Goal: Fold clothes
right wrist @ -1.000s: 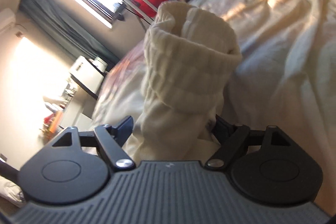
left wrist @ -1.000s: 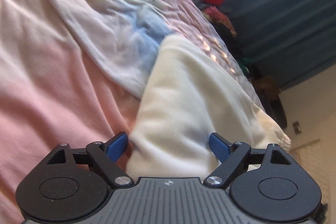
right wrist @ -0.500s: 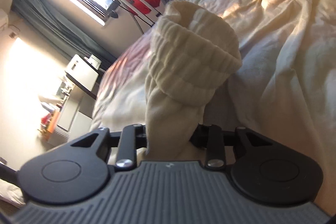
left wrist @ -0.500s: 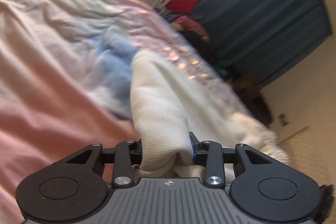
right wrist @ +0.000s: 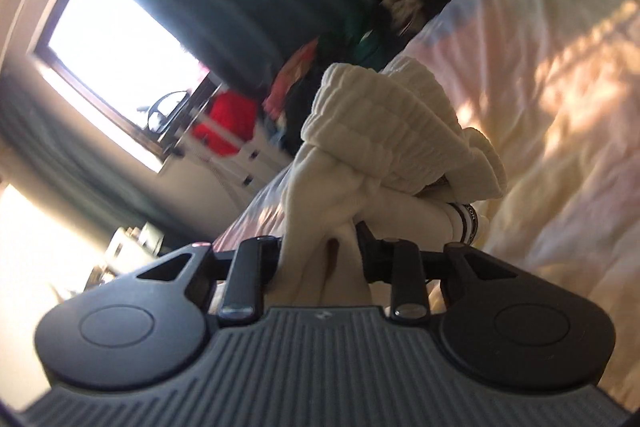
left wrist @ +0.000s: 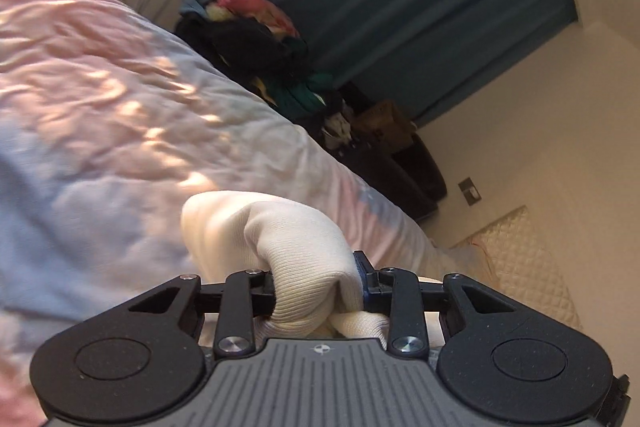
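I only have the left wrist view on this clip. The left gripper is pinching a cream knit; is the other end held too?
Observer: Yes. In the right wrist view the right gripper is closed on the cream garment, bunched between its fingers.
Operator: Which part is it holding? I see plain fine knit at the left gripper.
Observer: A thick ribbed cuff stands just beyond the right fingers.
Operator: Any markings on it?
Observer: A dark printed band shows under the cuff; its lettering is too small to read.
Operator: What lies behind it?
Observer: A bright window, which your view crops.
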A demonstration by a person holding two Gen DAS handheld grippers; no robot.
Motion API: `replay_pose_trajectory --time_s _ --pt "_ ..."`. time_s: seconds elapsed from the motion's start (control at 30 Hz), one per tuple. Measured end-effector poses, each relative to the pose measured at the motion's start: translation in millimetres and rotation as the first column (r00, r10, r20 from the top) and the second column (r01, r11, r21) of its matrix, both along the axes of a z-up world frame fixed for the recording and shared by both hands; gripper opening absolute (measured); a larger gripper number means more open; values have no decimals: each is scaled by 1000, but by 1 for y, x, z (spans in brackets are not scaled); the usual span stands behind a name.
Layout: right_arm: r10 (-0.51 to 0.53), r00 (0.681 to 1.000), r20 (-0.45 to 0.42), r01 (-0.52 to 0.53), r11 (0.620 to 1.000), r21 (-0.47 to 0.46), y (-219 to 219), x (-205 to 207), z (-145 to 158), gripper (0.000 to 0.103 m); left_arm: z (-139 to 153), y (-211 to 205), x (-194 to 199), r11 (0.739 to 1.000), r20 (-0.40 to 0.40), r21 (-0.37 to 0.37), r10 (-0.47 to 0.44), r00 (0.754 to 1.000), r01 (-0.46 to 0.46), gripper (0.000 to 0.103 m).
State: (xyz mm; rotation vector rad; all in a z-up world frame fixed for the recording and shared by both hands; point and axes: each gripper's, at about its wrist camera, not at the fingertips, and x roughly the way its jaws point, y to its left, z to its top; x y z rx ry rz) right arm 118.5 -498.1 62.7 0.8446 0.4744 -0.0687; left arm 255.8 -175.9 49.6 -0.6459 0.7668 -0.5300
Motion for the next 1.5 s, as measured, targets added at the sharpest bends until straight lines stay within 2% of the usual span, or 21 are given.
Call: replay_pose_trajectory --time_s 0.17,0.23,0.33,0.4,0.5,0.57,0.7,0.77,0.87,0.93,1.0,1.07,1.13,1.23,1.37,1.4,1.5 --pt "-133 991 15 133 990 -38 -75 43 10 31 6 -94 78 996 32 55 -73 997 71 33" --pt "-176 984 20 177 983 -40 -101 60 2 31 -3 -118 98 991 84 77 -119 989 113 34" --pt "-212 976 43 214 976 -34 -127 76 -29 31 -35 -140 120 985 121 100 -156 980 144 34" --pt "-211 976 44 213 976 -45 -135 82 -56 31 -66 -149 134 982 91 102 -170 981 161 34" --pt "-222 974 37 223 974 -34 -139 87 -98 31 -103 -151 140 975 95 111 -202 975 192 35" --pt "-242 970 25 242 970 -3 -137 80 -123 31 -119 -149 132 965 144 153 -236 961 214 36" --pt "-263 965 7 263 965 16 -119 53 -157 31 -125 -141 114 952 137 227 -241 961 206 39" --pt "-289 957 -8 289 955 60 -107 36 -177 31 -128 -137 106 944 131 263 -242 961 201 42" --pt "-321 947 -32 322 944 75 -88 20 -204 32 -133 -131 92 929 123 316 -242 962 193 52" --pt "-337 940 -62 342 933 110 -87 16 -210 34 -135 -127 84 917 118 351 -243 963 188 57" --pt "-351 930 -104 363 921 138 -87 11 -206 35 -138 -123 75 904 112 386 -243 964 183 61" --pt "-374 915 -149 393 911 127 -85 0 -189 35 -141 -119 66 890 106 420 -243 964 178 63" --pt "-390 904 -173 409 908 89 -81 -14 -170 35 -120 -114 53 883 116 434 -250 961 178 64" --pt "-377 908 -183 381 924 -10 -72 -31 -132 35 -81 -106 27 877 158 452 -256 954 161 70" --pt "-333 936 -116 309 932 -188 -48 -61 -75 35 -26 -93 -16 863 242 492 -258 935 111 74" --pt "-325 941 -94 297 927 -229 -41 -69 -61 35 -13 -88 -28 863 266 494 -261 928 101 79" --pt "-297 954 -31 271 905 -327 -24 -93 -23 35 20 -73 -63 869 310 488 -255 916 77 84"
